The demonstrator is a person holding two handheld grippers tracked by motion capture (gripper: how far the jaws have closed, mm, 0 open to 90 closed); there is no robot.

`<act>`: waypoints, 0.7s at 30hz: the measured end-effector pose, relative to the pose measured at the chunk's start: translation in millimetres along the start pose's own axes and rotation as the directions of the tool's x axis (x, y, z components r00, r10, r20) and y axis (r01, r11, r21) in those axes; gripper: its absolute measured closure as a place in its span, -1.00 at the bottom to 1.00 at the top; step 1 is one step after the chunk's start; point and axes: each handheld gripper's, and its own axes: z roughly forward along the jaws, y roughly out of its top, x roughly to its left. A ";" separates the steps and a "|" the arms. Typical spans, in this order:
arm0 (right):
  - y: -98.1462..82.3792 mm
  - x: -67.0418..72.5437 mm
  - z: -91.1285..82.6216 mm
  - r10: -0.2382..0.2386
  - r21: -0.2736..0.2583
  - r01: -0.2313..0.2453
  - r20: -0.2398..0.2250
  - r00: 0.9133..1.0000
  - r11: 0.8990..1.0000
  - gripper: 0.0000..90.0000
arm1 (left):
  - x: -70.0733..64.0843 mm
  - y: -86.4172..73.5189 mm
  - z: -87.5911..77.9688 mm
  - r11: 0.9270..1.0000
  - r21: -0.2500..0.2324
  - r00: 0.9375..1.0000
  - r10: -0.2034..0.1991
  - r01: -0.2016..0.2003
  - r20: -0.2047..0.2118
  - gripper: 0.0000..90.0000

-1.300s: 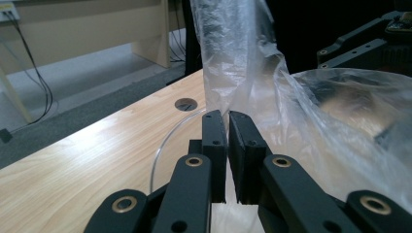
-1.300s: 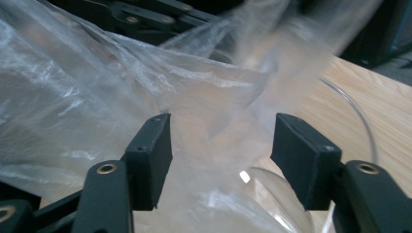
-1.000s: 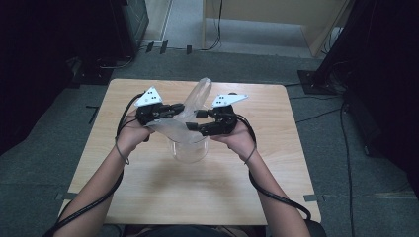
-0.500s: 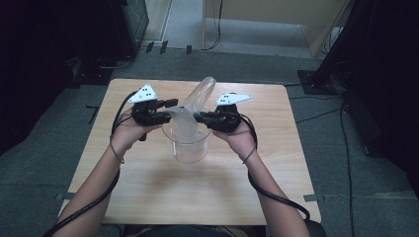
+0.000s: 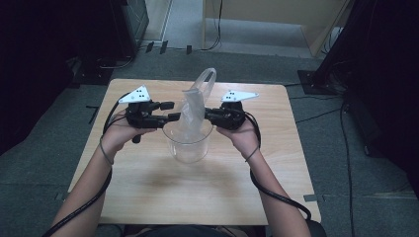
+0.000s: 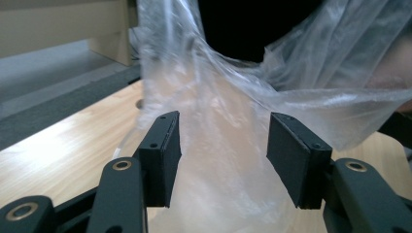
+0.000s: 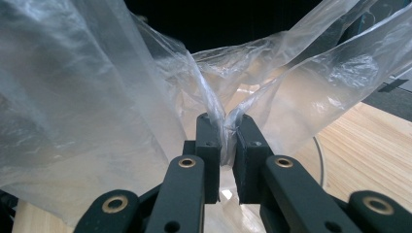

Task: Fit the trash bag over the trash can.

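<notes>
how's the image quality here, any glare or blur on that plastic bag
High view: dim, dark surroundings, the plastic bag soft but readable above the clear container. Left gripper view: bag film blurry, near jaws sharper. Right gripper view: bright sheen across the film, pinched fold crisp.

Two bare forearms are showing, each wrist wearing a thin dark band. The black two-jaw left gripper (image 5: 170, 111) is carrying a pale grey three-cornered plate with small dark dots, and the matching black right gripper (image 5: 207, 114) is bearing the same. Black cables are trailing from both. Up close, flat black rectangular pads (image 6: 165, 150) are sitting on linkage arms studded with brass-ringed pivots.
</notes>
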 end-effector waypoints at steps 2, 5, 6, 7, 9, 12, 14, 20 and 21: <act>0.4 2.2 1.7 -0.005 0.004 0.005 -0.005 1.000 1.000 0.85 | -3.8 -1.9 7.0 1.000 0.015 1.000 0.019 -0.019 0.022 -0.01; 0.5 6.9 5.6 -0.015 0.010 0.015 -0.020 1.000 1.000 0.85 | -7.9 -4.5 15.0 0.999 0.020 0.999 0.038 -0.039 0.037 -0.02; 0.5 8.4 6.8 -0.017 0.013 0.017 -0.024 1.000 1.000 0.85 | -9.0 -5.3 17.3 0.999 0.022 0.998 0.037 -0.038 0.042 -0.02; 0.4 9.8 8.0 -0.018 0.016 0.019 -0.028 0.999 1.000 0.85 | -10.1 -5.8 19.6 0.999 0.018 0.998 0.037 -0.038 0.045 -0.01; -0.2 12.2 10.3 -0.021 0.023 0.022 -0.035 0.999 0.999 0.85 | -11.4 -6.5 22.9 0.999 0.012 0.998 0.036 -0.037 0.053 0.03; -1.3 13.8 13.0 -0.025 0.031 0.026 -0.041 0.999 0.999 0.85 | -12.3 -8.1 25.4 0.999 0.011 0.997 0.030 -0.031 0.075 0.18; -1.6 15.0 14.3 -0.026 0.035 0.028 -0.043 0.999 0.999 0.85 | -12.7 -9.4 26.2 1.000 0.018 0.995 0.024 -0.025 0.099 0.31; -1.9 13.3 13.4 -0.026 0.041 0.027 -0.034 0.999 0.999 0.87 | -11.2 -9.0 23.8 1.000 0.029 0.995 -0.001 -0.002 0.101 0.75; -1.7 12.6 12.5 -0.024 0.040 0.025 -0.032 0.999 0.999 0.87 | -9.9 -9.1 22.9 0.999 0.035 0.995 -0.008 0.005 0.098 0.80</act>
